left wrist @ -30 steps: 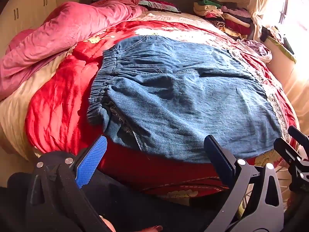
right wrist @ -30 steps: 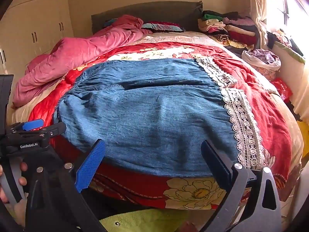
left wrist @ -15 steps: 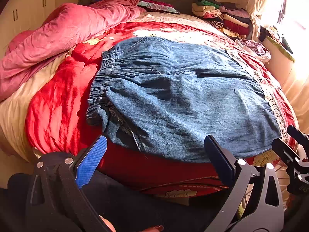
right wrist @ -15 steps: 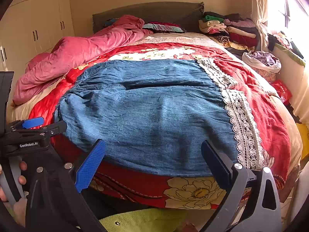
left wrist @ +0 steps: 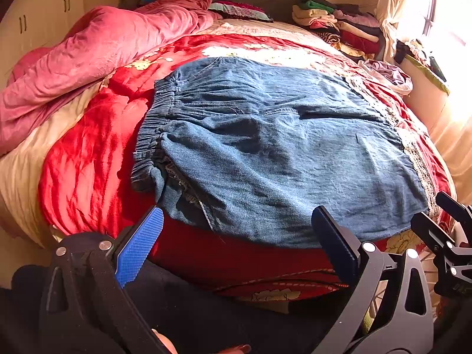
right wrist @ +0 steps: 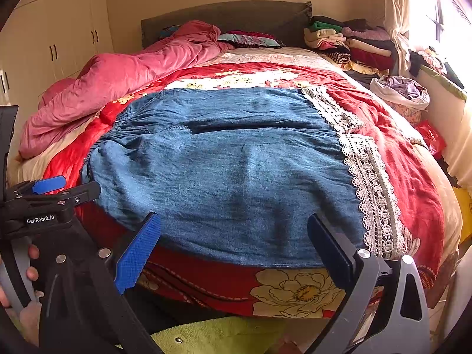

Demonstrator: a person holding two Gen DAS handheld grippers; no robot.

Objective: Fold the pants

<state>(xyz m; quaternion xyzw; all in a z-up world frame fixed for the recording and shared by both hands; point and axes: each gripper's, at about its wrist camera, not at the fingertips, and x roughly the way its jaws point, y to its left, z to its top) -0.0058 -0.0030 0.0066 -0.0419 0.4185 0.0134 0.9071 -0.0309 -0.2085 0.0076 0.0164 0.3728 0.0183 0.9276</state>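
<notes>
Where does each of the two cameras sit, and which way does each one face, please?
Left wrist: on the left gripper, facing the elasticated waist end of the blue denim pants; open jaws and right gripper show.
Right wrist: on the right gripper, facing the pants' white lace hems; open jaws and left gripper show.
Shared: pants, red floral bedspread.

So I'm looking at the pants (right wrist: 236,171), blue denim, spread flat and wide across the red floral bedspread (right wrist: 407,177). Elastic gathered waistband (left wrist: 153,135) sits on the left, white lace trim (right wrist: 371,188) runs along the hems on the right. One leg lies beyond the other, a bit wrinkled, near edge at the foot of the bed.
</notes>
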